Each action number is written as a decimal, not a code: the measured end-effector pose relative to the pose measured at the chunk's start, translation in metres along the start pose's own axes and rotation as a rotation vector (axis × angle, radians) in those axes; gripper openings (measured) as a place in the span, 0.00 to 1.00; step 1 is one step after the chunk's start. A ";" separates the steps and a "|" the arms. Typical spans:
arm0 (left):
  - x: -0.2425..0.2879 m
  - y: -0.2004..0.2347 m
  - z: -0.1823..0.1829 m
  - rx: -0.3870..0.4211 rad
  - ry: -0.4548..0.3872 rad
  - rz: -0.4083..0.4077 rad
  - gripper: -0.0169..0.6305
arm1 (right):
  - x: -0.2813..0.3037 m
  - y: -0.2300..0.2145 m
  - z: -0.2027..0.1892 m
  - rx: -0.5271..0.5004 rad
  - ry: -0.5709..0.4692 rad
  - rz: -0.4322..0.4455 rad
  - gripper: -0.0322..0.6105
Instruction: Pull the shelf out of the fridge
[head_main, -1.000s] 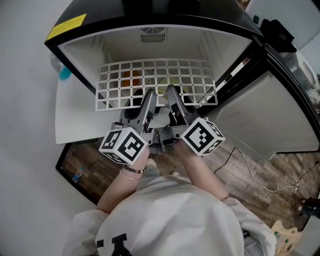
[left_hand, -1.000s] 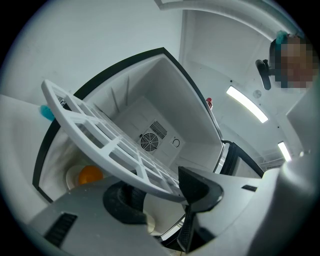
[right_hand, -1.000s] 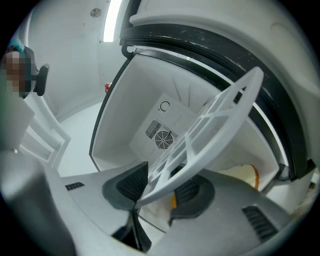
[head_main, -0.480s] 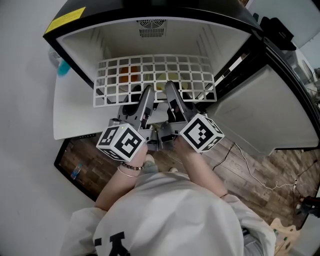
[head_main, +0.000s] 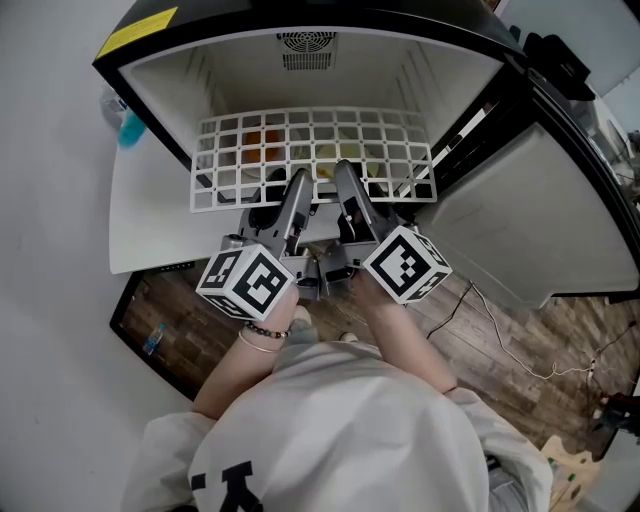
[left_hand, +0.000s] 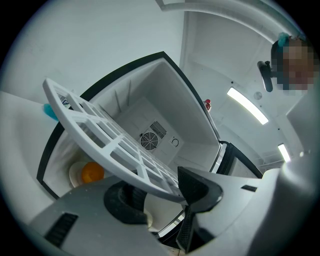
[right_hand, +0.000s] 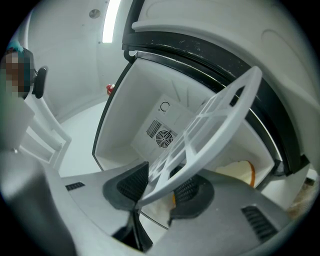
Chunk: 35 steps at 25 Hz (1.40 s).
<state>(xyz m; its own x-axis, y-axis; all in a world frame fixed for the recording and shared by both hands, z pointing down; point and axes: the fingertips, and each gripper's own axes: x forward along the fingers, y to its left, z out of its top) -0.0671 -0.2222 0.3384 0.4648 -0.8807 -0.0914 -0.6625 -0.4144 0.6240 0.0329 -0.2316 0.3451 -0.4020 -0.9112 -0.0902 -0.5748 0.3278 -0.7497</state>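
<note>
A white grid shelf sticks out of the open fridge, its front edge toward me. My left gripper and right gripper sit side by side at the middle of that front edge, each shut on it. In the left gripper view the shelf runs slantwise between the jaws of the left gripper, and the black pads pinch its rim. In the right gripper view the shelf crosses the right gripper, clamped between its ribbed pads.
Under the shelf lie an orange on a plate and a slice of bread. A fan grille marks the back wall. The fridge door hangs open at the right. A cable trails over the wooden floor.
The shelf has come slightly farther out from the back wall. Both grippers keep their hold on its front edge.
</note>
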 end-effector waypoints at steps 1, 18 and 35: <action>0.000 0.000 0.000 -0.001 0.000 0.001 0.32 | -0.001 0.000 0.000 0.000 0.000 -0.002 0.29; -0.006 -0.002 -0.002 -0.013 0.001 0.008 0.31 | -0.006 0.003 -0.002 0.032 0.002 0.000 0.28; -0.015 -0.006 -0.005 -0.018 0.003 0.013 0.31 | -0.015 0.006 -0.005 0.040 0.004 0.002 0.27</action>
<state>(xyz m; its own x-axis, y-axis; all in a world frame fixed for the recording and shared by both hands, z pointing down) -0.0673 -0.2055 0.3398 0.4577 -0.8854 -0.0811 -0.6577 -0.3986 0.6392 0.0323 -0.2150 0.3452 -0.4062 -0.9094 -0.0893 -0.5449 0.3195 -0.7752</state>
